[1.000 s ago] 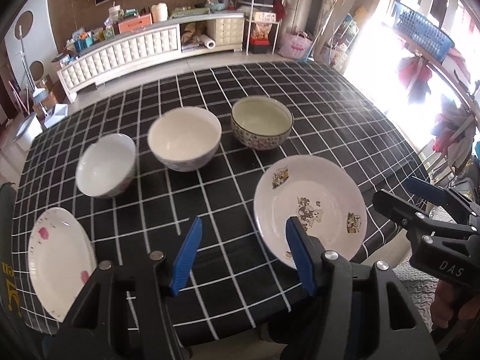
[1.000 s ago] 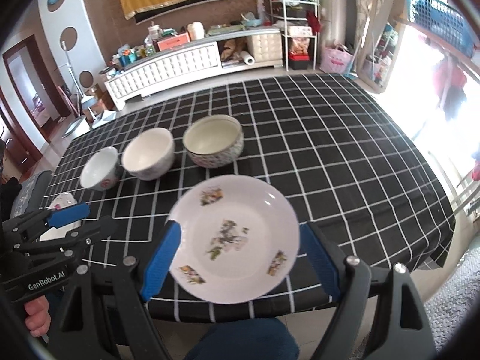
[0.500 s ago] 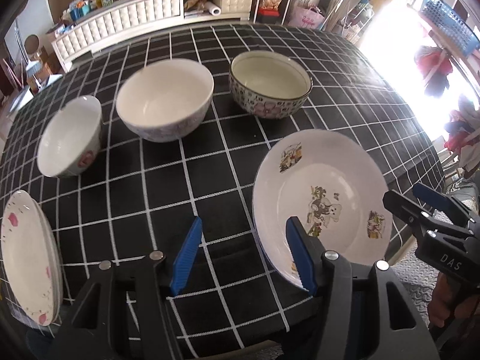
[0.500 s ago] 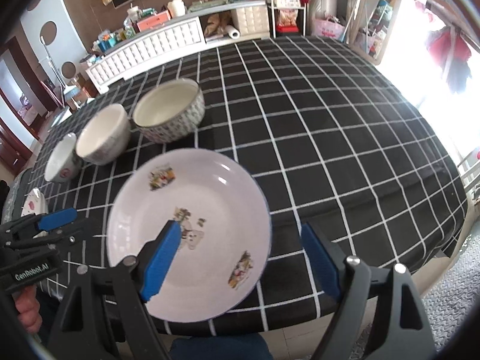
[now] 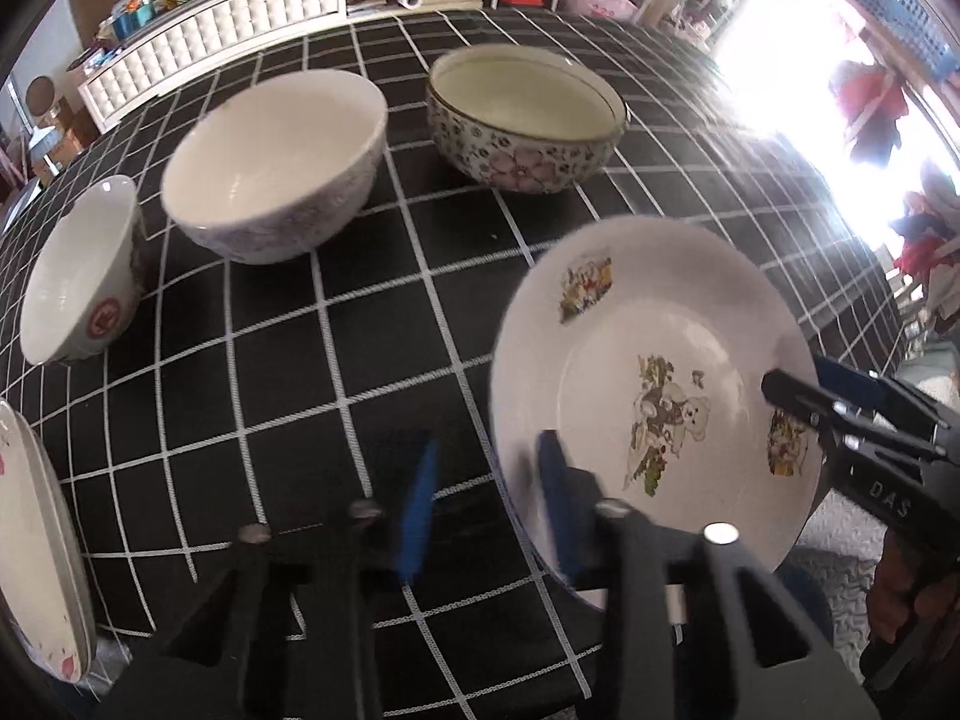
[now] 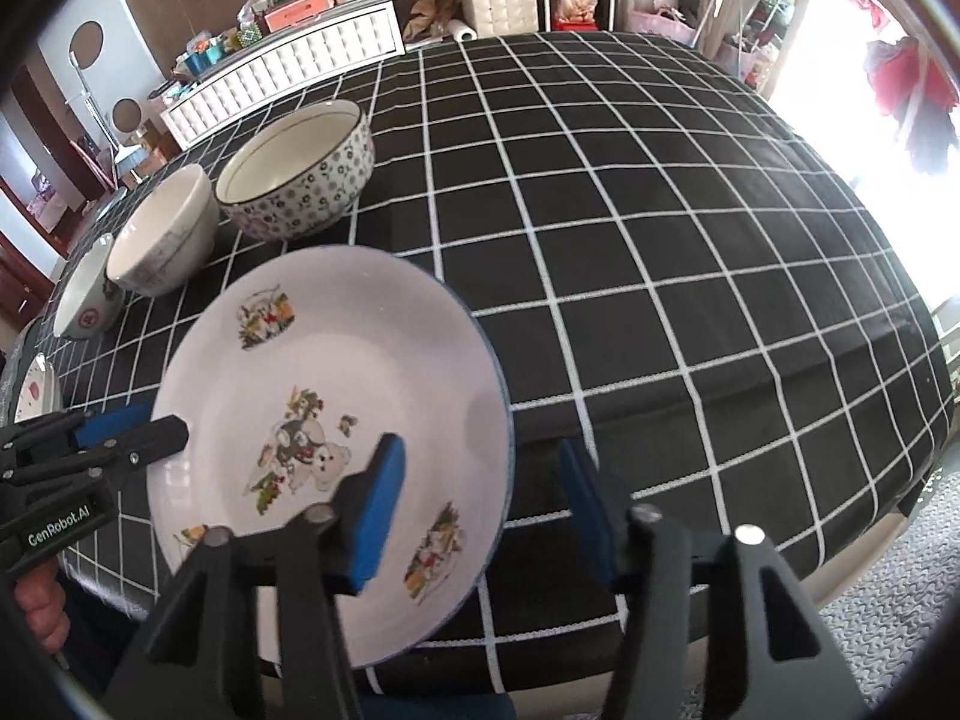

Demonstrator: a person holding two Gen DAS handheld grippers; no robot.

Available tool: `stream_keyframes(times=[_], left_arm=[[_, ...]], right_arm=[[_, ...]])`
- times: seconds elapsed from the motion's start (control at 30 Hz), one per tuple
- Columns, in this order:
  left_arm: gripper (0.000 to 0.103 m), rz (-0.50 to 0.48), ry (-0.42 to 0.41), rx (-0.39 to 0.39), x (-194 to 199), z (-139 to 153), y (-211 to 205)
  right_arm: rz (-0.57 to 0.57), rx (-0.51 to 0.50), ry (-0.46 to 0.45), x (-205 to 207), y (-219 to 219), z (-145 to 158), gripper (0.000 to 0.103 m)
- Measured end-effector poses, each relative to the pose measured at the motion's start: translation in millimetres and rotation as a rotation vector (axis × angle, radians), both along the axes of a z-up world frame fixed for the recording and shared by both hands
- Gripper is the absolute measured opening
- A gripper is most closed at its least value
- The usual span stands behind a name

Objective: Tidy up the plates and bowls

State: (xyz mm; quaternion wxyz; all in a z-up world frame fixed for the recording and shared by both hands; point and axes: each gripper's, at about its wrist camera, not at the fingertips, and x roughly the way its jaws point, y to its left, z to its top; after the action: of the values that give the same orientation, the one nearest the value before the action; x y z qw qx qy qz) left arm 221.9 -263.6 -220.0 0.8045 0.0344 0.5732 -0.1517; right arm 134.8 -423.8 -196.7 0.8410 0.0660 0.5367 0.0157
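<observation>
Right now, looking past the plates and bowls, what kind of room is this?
Most likely a lived-in home dining or living room. A table with a black checked cloth holds everyday bowls, a long white tufted cabinet behind it is piled with household clutter, and clothes hang by the bright window.

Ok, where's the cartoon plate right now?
At the table's near edge, the cartoon plate sits between both grippers, just in front of the floral bowl.

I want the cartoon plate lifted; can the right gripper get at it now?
Likely yes: the cartoon plate has its rim between the open right gripper fingers, with nothing in the way.
</observation>
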Motion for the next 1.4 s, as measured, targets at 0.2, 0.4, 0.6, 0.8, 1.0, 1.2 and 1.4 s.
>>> stream_keyframes(times=[0.2,0.4,0.6,0.8,1.0,1.2,1.4], left_arm=[[0.014,-0.023,-0.005,0.004,-0.7,-3.4,-9.6],[0.014,-0.026,-0.027,0.019,-3.8,-3.9,-17.1],[0.014,-0.029,-0.032,0.025,-16.7,3.5,-10.9],[0.014,0.001,-0.062,0.01,-31.6,26.3,10.1],[0.014,0.051,-0.09,0.0,-50.2,51.2,42.8],[0.014,0.111,-0.123,-0.001,-64.2,71.1,88.9],[0.014,0.195,-0.148,0.013,-82.2,84.4,142.5]], right_arm=[[-0.006,0.022,0.001,-3.3,-7.2,-3.4,0.026],[0.008,0.0,-0.004,-4.4,-1.3,-0.7,0.02],[-0.001,0.002,-0.006,-11.4,6.9,5.5,0.02],[0.017,-0.001,-0.036,-18.1,29.7,25.3,0.02],[0.059,0.005,-0.069,-23.3,60.8,46.6,0.02],[0.114,0.014,-0.1,-26.5,101.5,61.9,0.02],[0.189,0.019,-0.113,-26.6,151.7,69.9,0.019]])
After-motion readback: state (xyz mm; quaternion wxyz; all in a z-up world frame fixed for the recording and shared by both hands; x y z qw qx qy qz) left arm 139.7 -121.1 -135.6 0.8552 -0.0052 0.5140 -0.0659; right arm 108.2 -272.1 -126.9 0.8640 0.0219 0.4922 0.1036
